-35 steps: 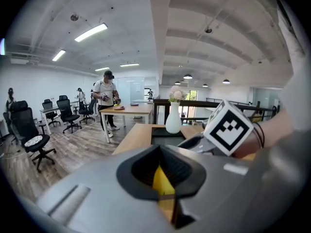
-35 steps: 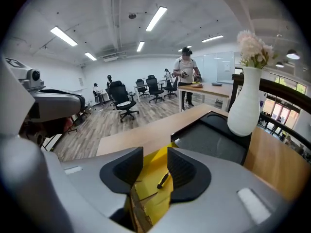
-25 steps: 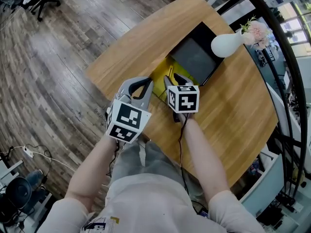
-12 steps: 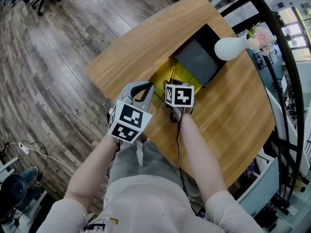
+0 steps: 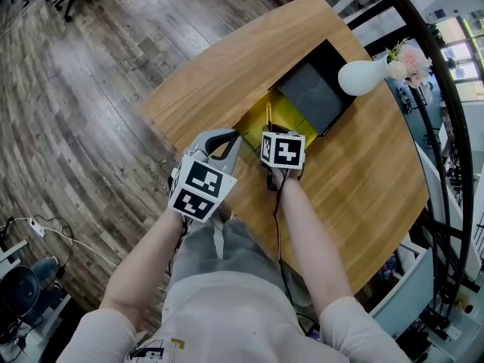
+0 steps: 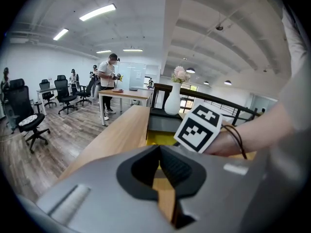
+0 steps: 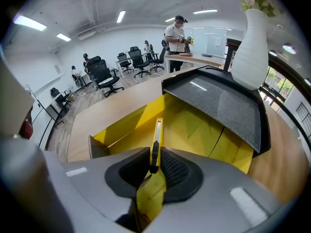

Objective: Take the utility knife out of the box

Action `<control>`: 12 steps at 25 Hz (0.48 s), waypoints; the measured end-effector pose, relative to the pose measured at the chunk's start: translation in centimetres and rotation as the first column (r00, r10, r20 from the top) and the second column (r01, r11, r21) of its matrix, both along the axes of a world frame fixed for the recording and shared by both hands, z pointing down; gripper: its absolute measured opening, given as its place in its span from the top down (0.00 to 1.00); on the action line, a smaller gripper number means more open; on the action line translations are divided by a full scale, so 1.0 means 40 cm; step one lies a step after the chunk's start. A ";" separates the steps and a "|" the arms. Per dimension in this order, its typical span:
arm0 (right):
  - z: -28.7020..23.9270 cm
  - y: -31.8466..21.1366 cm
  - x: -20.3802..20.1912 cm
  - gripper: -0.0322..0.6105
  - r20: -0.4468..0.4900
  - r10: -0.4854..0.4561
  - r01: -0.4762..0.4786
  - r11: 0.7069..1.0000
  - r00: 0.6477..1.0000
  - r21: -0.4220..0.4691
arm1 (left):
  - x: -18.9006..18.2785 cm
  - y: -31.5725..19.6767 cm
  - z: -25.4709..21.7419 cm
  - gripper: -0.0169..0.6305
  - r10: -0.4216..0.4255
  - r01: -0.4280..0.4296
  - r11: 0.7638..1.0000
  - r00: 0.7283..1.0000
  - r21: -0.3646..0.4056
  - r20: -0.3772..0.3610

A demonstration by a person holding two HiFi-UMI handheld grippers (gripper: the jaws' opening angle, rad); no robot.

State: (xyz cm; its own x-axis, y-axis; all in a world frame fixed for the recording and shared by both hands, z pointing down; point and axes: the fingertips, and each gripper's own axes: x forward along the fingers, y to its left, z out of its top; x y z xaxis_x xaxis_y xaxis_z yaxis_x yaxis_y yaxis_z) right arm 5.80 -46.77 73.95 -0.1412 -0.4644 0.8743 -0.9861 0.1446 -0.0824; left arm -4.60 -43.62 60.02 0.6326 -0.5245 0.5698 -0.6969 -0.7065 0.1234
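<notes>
The yellow utility knife (image 7: 156,135) lies lengthwise in the open yellow box (image 7: 194,130), whose black lid (image 7: 218,101) is folded back. My right gripper (image 7: 154,161) reaches into the box's near end. Its jaws have just been closing, and the pads now press on the knife's black slider end. In the head view the knife (image 5: 268,116) shows as a thin strip in the box (image 5: 286,112), just beyond the right gripper (image 5: 270,133) and its marker cube. My left gripper (image 5: 229,136) hovers over the table's near edge, left of the box, shut on nothing (image 6: 159,152).
The box sits on a rounded wooden table (image 5: 227,74). A white vase (image 5: 363,74) with pink flowers stands by the lid at the far right. A black railing (image 5: 442,89) curves past the table's right side. People and office chairs are far off across the room.
My right gripper has sunk into the near end of the box, and its jaws have gone from wide to closed on the knife. The left gripper has hardly shifted.
</notes>
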 end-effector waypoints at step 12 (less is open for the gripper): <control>-0.341 0.036 0.003 0.84 0.033 -0.042 0.032 0.965 0.999 0.261 | -0.027 0.047 -0.171 0.97 -0.025 0.027 0.994 0.999 0.110 -0.024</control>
